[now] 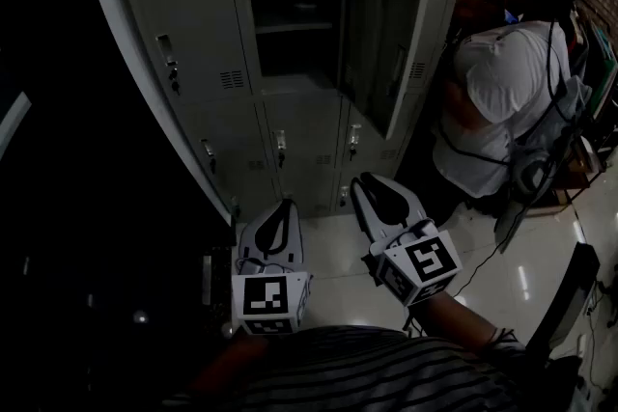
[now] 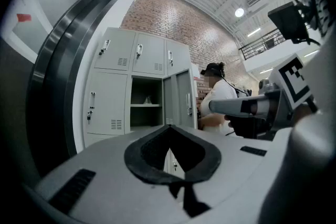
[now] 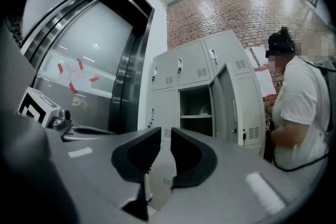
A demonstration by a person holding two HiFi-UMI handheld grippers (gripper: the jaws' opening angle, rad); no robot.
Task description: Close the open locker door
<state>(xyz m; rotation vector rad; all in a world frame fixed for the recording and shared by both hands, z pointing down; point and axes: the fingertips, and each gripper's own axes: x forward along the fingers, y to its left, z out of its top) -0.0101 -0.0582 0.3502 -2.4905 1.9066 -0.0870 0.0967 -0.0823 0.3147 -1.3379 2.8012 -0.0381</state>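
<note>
The grey locker bank (image 1: 193, 34) stands ahead of me. One middle-column door (image 1: 381, 43) hangs open, swung out to the right, baring a dark compartment (image 1: 294, 24) with a shelf. The same door (image 2: 181, 99) (image 3: 236, 107) shows in both gripper views. My left gripper (image 1: 283, 207) (image 2: 169, 128) is low in front of the lockers, shut and empty. Beside it, my right gripper (image 1: 372, 183) (image 3: 166, 131) points at the lockers with a narrow gap between its jaws and nothing in it. Both are well short of the door.
A person in a white shirt (image 1: 502, 82) (image 3: 299, 107) stands close to the right of the open door, facing the lockers. A dark metal-framed wall (image 1: 116, 111) runs along the left. A chair (image 1: 570, 294) and cables sit on the glossy floor (image 1: 328, 256) at the right.
</note>
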